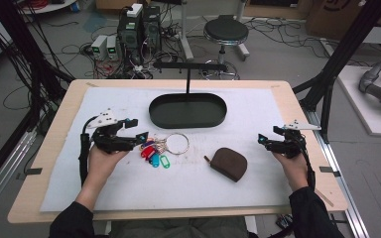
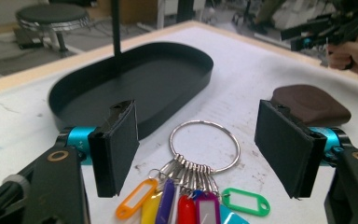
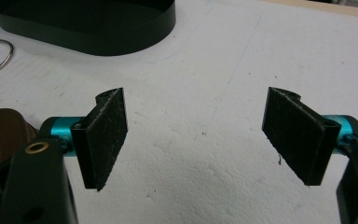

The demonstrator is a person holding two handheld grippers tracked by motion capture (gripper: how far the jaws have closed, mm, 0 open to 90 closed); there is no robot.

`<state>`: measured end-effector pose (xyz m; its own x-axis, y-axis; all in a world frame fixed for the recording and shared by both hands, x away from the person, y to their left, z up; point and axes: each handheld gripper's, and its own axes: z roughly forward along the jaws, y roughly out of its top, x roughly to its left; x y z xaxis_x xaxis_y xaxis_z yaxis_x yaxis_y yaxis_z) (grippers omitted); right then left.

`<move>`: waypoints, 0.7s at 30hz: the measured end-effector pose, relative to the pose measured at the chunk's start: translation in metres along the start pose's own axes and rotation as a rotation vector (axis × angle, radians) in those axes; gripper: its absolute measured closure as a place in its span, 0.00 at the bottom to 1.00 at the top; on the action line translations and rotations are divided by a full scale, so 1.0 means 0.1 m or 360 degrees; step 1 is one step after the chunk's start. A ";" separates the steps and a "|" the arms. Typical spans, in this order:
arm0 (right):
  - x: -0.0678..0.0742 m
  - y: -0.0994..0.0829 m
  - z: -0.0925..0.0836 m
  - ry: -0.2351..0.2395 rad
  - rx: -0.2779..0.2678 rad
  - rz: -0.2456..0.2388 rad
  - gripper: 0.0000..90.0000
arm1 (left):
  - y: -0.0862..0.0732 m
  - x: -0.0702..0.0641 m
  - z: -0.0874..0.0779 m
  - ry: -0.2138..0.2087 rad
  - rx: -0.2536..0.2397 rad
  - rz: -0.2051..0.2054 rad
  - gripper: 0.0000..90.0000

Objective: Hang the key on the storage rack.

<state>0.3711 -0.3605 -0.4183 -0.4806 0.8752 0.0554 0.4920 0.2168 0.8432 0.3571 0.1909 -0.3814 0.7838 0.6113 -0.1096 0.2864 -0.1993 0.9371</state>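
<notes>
Left gripper [image 1: 138, 130] jaws spread, empty, key ring [image 1: 177, 143] at its 3 o'clock; right gripper [image 1: 267, 137] jaws spread, empty.

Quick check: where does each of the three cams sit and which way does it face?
High view: above the person's side, looking forward and down at the table; forearms, both hand-held grippers.
Left gripper view: rides the left hand-held gripper, open jaws toward key ring.
Right gripper view: rides the right hand-held gripper, open over white mat.
Shared: black tray, brown pouch.

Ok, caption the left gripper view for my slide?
Open left gripper poised over key ring with coloured tags, black tray behind.
</notes>
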 end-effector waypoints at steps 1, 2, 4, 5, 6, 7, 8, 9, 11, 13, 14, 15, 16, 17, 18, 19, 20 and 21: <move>-0.01 -0.01 0.01 -0.0001 -0.0001 0.0001 0.25 | 0.00 -0.01 0.06 -0.0012 0.0018 0.0005 0.34; -0.02 -0.01 0.02 0.0000 -0.0001 0.0007 0.25 | 0.00 -0.02 0.11 -0.0017 0.0042 0.0000 0.34; -0.04 -0.01 0.03 -0.0006 0.0000 0.0017 0.25 | 0.01 -0.03 0.22 -0.0020 0.0100 0.0000 0.35; -0.04 -0.02 0.03 -0.0004 -0.0002 0.0016 0.25 | 0.01 -0.03 0.22 -0.0020 0.0100 0.0000 0.37; -0.04 -0.02 0.04 0.0004 0.0001 0.0022 0.26 | 0.01 -0.03 0.32 -0.0012 0.0142 -0.0007 0.38; -0.04 -0.02 0.04 0.0004 0.0004 0.0023 0.26 | 0.00 -0.02 0.39 -0.0030 0.0178 -0.0022 0.39; -0.04 -0.02 0.04 0.0005 0.0009 0.0019 0.26 | 0.01 -0.02 0.44 -0.0040 0.0206 -0.0027 0.42; -0.04 -0.02 0.05 0.0007 0.0009 0.0017 0.26 | 0.01 -0.02 0.51 -0.0035 0.0244 -0.0037 0.43; -0.02 -0.01 0.05 0.0010 0.0008 -0.0001 0.26 | 0.00 -0.02 0.61 -0.0043 0.0280 -0.0038 0.45; -0.02 -0.01 0.05 0.0011 0.0003 -0.0004 0.27 | -0.01 -0.02 0.74 -0.0072 0.0345 -0.0042 0.51; -0.02 -0.01 0.05 0.0011 0.0003 -0.0004 0.27 | -0.01 -0.02 0.74 -0.0072 0.0345 -0.0042 0.51; -0.02 -0.01 0.06 0.0014 0.0002 -0.0005 0.27 | -0.04 -0.03 0.84 -0.0080 0.0386 -0.0038 0.54; -0.02 -0.01 0.05 0.0011 0.0001 0.0001 0.27 | -0.05 -0.04 0.87 -0.0069 0.0406 -0.0042 0.55; -0.03 -0.01 0.05 0.0011 0.0001 -0.0003 0.27 | -0.06 -0.03 0.91 -0.0053 0.0436 -0.0042 0.55; -0.03 -0.01 0.05 0.0009 0.0001 0.0005 0.27 | -0.06 -0.03 0.91 -0.0053 0.0436 -0.0042 0.57; -0.04 -0.02 0.05 0.0010 -0.0001 0.0008 0.27 | -0.09 -0.01 0.96 -0.0040 0.0468 -0.0072 0.58; -0.04 -0.02 0.05 0.0011 -0.0008 0.0014 0.27 | -0.09 -0.01 0.97 -0.0038 0.0473 -0.0086 0.58; -0.05 -0.02 0.05 0.0015 -0.0009 0.0014 0.27 | -0.09 0.00 0.98 -0.0033 0.0473 -0.0098 0.58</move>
<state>0.3759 -0.3630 -0.4224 -0.4829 0.8730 0.0678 0.4920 0.2065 0.8457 0.4087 0.1174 -0.4227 0.7703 0.6139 -0.1727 0.4800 -0.3798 0.7908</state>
